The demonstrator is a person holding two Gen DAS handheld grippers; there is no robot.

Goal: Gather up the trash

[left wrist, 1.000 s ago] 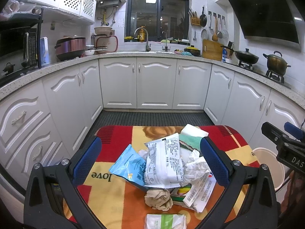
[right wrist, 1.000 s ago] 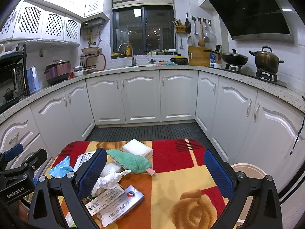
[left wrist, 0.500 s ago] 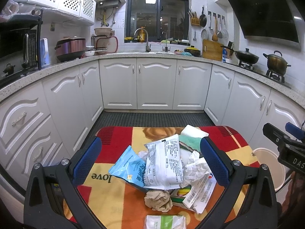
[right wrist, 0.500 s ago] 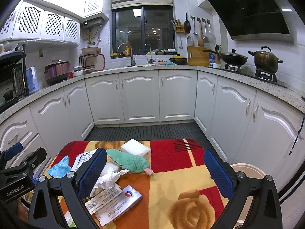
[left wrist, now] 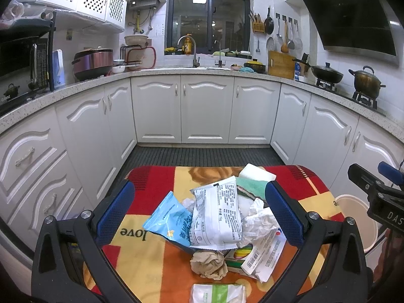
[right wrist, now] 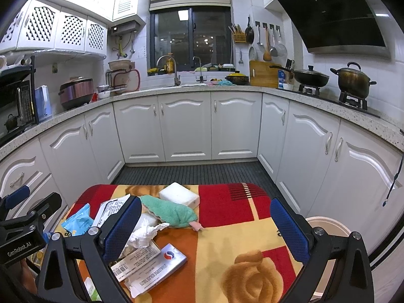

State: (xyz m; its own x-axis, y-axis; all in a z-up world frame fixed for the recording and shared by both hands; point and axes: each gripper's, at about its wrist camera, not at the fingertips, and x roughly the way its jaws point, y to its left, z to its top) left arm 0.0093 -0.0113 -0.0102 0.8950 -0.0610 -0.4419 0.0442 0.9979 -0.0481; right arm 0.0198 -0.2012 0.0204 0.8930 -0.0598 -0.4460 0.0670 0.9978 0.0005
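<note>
Two claws hang wide open and empty — our left claw point(left wrist: 199, 214) over the trash pile point(left wrist: 222, 217) on the tabletop point(right wrist: 227, 227), right claw point(right wrist: 204, 227) beside it. We should pinch one crumpled tissue point(left wrist: 257, 223) squarely — bin point(right wrist: 328, 227) waits right.

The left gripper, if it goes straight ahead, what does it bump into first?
Probably the white printed snack wrapper lying on top of the trash pile, between the left gripper's open blue fingers. Depth is hard to judge; it might pass above the pile.
</note>
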